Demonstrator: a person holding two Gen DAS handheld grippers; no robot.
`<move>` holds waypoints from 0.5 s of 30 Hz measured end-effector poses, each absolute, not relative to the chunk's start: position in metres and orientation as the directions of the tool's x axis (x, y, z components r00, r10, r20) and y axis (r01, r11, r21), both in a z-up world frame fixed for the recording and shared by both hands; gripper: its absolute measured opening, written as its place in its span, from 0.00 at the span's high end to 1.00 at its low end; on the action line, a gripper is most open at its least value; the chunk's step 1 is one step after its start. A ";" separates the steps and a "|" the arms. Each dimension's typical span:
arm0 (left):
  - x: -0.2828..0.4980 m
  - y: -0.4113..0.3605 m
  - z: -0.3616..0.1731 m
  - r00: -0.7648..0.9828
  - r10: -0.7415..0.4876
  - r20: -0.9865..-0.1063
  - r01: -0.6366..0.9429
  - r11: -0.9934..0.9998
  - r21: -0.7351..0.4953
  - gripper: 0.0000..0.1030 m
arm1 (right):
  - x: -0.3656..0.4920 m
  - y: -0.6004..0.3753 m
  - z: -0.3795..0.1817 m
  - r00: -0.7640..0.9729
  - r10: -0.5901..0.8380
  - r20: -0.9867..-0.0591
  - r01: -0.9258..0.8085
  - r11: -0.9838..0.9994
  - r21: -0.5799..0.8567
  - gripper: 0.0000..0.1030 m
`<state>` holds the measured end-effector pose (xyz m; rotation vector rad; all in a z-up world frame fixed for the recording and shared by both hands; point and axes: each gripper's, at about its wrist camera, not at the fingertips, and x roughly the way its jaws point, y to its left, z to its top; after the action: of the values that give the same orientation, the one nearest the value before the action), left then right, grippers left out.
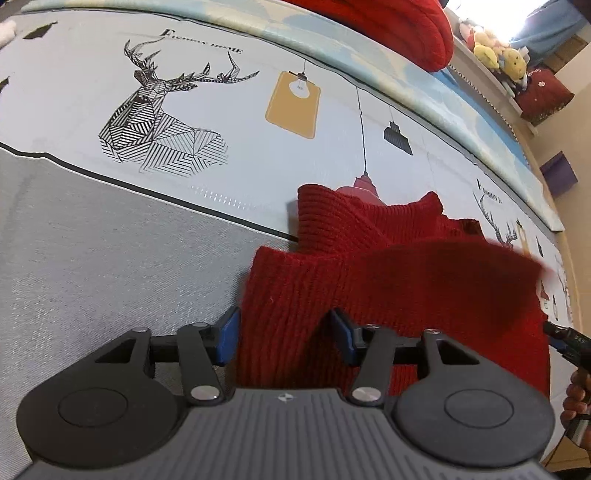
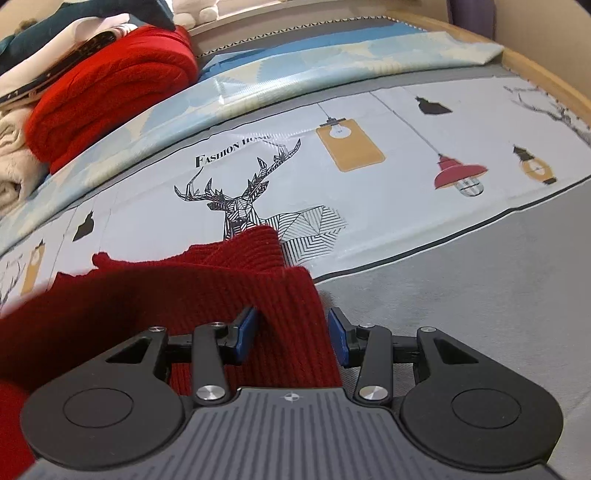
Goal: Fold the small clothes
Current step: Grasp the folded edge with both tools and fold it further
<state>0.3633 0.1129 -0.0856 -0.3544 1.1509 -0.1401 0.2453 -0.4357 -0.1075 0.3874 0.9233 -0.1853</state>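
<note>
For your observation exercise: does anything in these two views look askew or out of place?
Nothing is damaged or spilled. The red knitted garment lies bunched and uneven, one blurred flap raised across it. Both grippers, left and right, straddle its edges, fingers apart.

- I'm working over a bed cover, grey near me and pale beyond, printed with a geometric deer and hanging lamps.
- Past it I see a blue-patterned blanket along the far edge.
- A shelf holds yellow plush toys.
- Bright window light glares behind them.
</note>
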 end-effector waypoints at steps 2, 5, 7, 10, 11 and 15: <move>0.365 0.113 -0.085 0.407 -0.298 -0.863 -0.061 0.934 -0.352 0.81 | 0.249 -0.436 -0.112 0.588 0.018 -0.808 0.326 0.910 0.257 0.63; 0.365 0.112 -0.079 0.426 -0.279 -0.860 -0.029 0.947 -0.321 0.88 | 0.250 -0.436 -0.107 0.601 0.011 -0.799 0.324 0.910 0.257 0.87; 0.363 0.112 -0.069 0.467 -0.259 -0.846 -0.008 0.955 -0.297 0.89 | 0.247 -0.439 -0.098 0.629 0.004 -0.777 0.327 0.906 0.270 0.88; 0.359 0.118 -0.045 0.582 -0.236 -0.778 -0.005 0.956 -0.293 0.89 | 0.235 -0.448 -0.070 0.727 -0.018 -0.686 0.344 0.875 0.341 0.89; 0.359 0.119 -0.039 0.616 -0.231 -0.753 -0.010 0.954 -0.300 0.89 | 0.230 -0.452 -0.061 0.764 -0.024 -0.645 0.342 0.863 0.373 0.89; 0.361 0.113 -0.026 0.700 -0.173 -0.692 -0.011 0.967 -0.253 0.89 | 0.226 -0.455 -0.047 0.834 -0.083 -0.546 0.335 0.862 0.381 0.90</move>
<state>0.3609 0.1133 -0.0264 -0.2462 0.7917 -0.0911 0.2256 -0.4551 -0.0469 0.4873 0.5441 -0.2309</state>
